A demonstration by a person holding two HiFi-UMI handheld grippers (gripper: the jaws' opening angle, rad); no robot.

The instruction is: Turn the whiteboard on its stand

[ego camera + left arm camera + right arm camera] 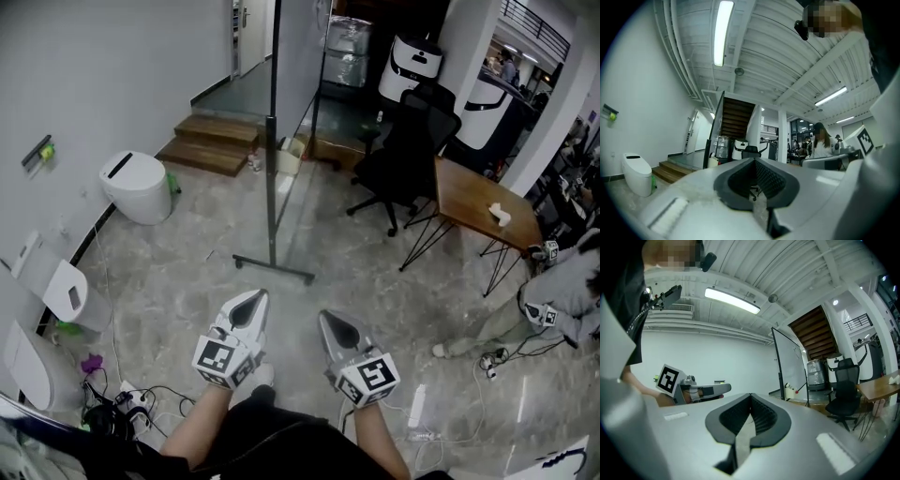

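Open office (swivel chair, desk, whiteboard)

1. Whiteboard, head view: it stands edge-on and its top runs off the upper edge. We cannot read either face.
2. Person at the right edge is cut off; only grey-clad limbs show.
3. Small white thing on the wooden table is too small for us to name.
4. Left gripper view: the office chair is half hidden behind the left gripper. The far people are too small to make out.
5. Right gripper view: the whiteboard's lower stand disappears behind the right gripper.
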